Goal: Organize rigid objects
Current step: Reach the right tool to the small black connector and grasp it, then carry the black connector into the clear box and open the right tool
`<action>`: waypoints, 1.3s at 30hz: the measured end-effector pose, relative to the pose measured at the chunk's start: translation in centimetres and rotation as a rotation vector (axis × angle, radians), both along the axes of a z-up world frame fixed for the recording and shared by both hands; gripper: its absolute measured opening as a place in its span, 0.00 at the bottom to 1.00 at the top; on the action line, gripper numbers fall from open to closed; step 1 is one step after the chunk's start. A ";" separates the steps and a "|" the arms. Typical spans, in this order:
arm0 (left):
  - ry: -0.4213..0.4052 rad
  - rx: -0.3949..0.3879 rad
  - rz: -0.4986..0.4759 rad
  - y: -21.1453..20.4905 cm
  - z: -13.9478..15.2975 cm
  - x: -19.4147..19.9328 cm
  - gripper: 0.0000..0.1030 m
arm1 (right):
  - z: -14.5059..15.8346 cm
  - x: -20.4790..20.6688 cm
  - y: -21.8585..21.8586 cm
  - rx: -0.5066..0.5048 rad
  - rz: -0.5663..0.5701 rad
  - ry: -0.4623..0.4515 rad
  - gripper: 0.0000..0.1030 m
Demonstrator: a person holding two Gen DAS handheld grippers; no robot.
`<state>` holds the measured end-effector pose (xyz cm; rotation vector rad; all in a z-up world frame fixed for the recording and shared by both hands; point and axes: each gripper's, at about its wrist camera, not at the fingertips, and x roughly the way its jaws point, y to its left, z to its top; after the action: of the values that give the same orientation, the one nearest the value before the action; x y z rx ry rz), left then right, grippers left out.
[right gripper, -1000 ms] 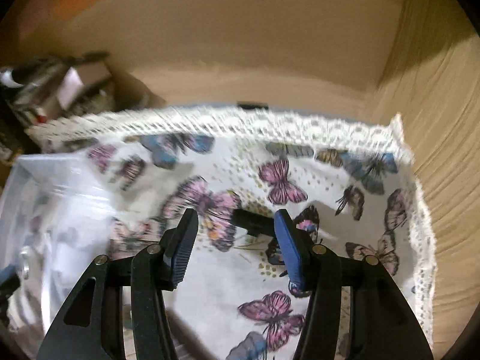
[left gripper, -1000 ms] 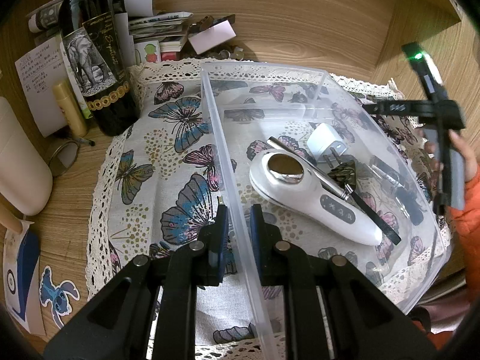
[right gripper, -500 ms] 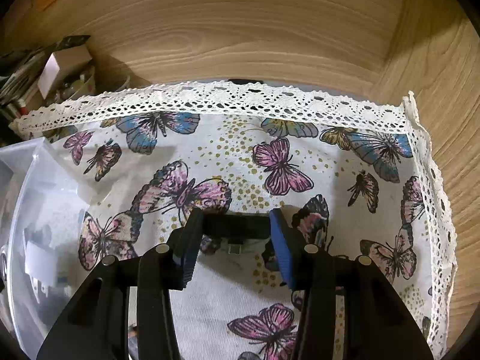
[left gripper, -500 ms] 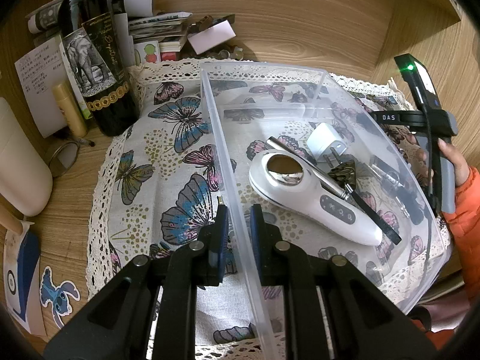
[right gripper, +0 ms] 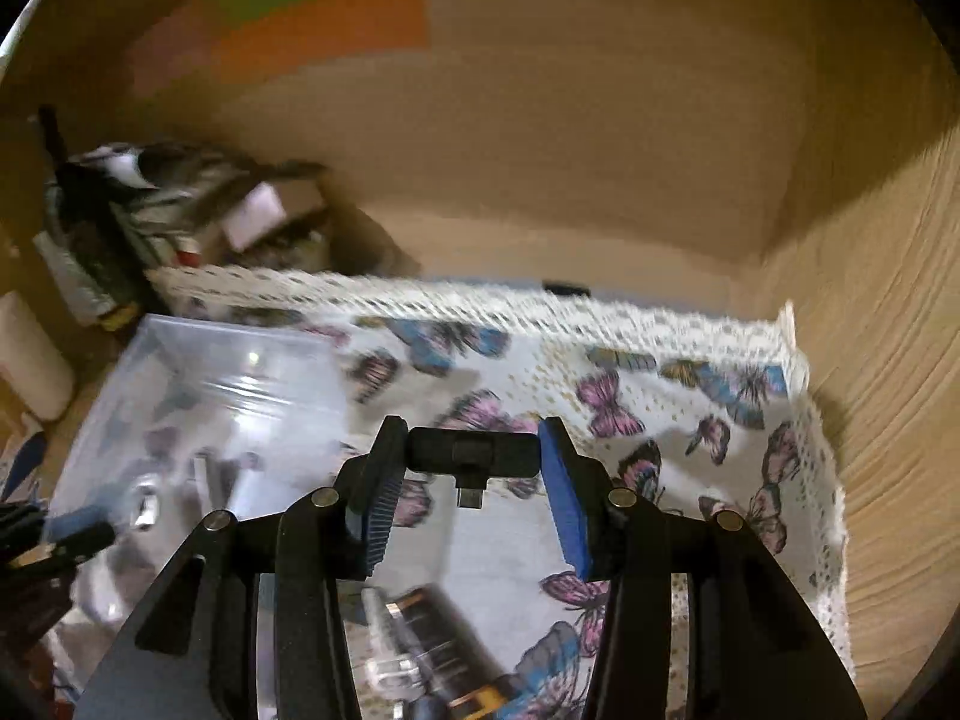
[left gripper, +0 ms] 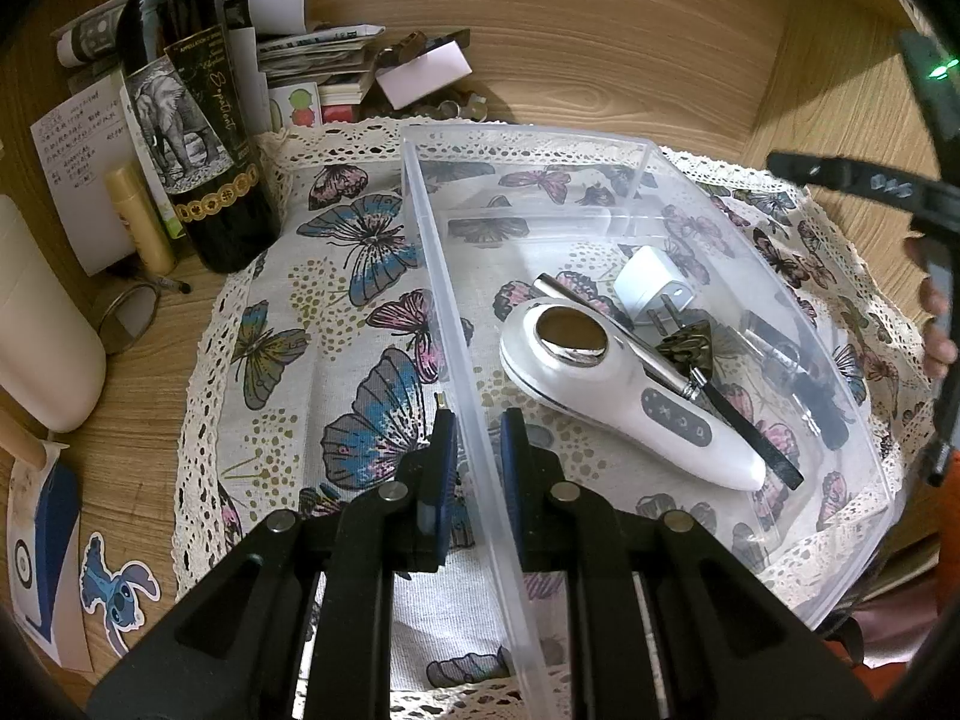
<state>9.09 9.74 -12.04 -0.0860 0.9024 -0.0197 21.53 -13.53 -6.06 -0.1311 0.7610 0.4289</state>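
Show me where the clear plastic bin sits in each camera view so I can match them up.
Left wrist: the clear plastic bin fills the centre and right, its near wall between the left tool's fingers.
Right wrist: it lies blurred at the left, left of the right tool.
Shared landmark: the butterfly cloth under it.

A clear, smooth plastic bin [left gripper: 600, 180] is seen on a matt woven cloth [left gripper: 336, 312] printed with butterflies and edged in rough lace. The worktop [left gripper: 138, 384] is of grained wood with a dull finish. Inside the bin, a glossy white plastic handheld device [left gripper: 624, 396] is fitted with a polished metal plate. At the worktop's far left corner, a dark glossy glass wine bottle [left gripper: 180, 120] is wrapped in a paper label.
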 end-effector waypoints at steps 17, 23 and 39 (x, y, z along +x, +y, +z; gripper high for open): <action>0.001 0.004 -0.001 0.1 0.0 -0.1 0.14 | 0.8 -5.5 6.7 0.006 0.261 -0.044 0.40; 0.000 0.005 -0.002 0.1 0.0 -0.1 0.14 | -1.7 -5.5 9.1 -0.024 0.324 0.028 0.40; -0.001 0.007 -0.003 0.0 0.0 0.0 0.14 | -1.4 -4.5 8.2 -0.032 0.290 0.039 0.49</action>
<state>9.05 9.70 -12.09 -0.0782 0.9016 -0.0192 17.01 -5.36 -7.48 -0.2652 0.7898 0.6960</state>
